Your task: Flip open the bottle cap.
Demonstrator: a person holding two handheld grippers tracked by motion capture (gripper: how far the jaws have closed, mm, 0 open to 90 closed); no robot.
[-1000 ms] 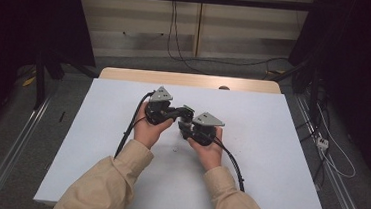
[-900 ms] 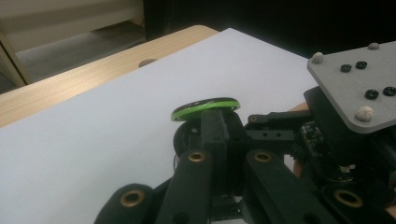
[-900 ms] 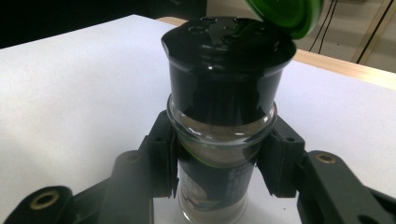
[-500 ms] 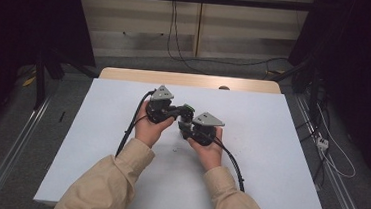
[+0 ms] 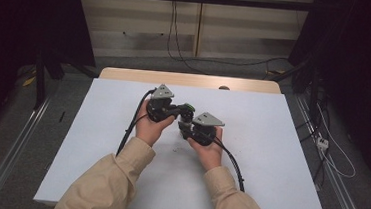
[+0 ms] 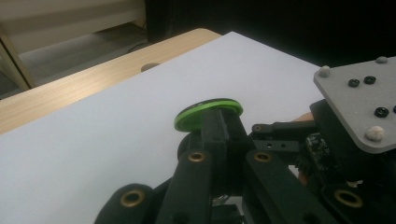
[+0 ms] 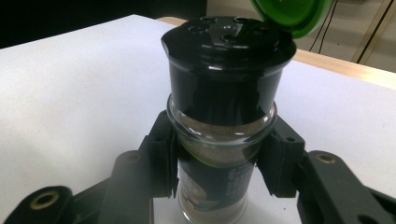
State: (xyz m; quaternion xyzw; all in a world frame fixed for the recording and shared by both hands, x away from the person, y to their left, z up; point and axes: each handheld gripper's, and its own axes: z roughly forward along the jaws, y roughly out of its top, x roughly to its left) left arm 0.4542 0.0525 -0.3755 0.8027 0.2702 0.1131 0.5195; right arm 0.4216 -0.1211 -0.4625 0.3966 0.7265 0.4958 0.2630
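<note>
A small glass spice jar (image 7: 219,140) with brown powder and a black shaker cap (image 7: 229,51) is upright between the jaws of my right gripper (image 7: 217,154), which is shut on its glass neck. Its green flip lid (image 7: 292,14) is swung open. In the left gripper view, my left gripper (image 6: 219,123) has its jaws pressed together on the edge of that green lid (image 6: 201,112). In the high view both grippers meet above the middle of the white table, left gripper (image 5: 183,109) and right gripper (image 5: 185,128), with the jar (image 5: 187,115) between them.
The white tabletop (image 5: 269,156) has a wooden strip (image 5: 190,80) along its far edge. A black cable (image 5: 131,125) trails from the left gripper and another cable (image 5: 234,163) from the right one. Metal rails (image 5: 14,146) run on the floor at both sides.
</note>
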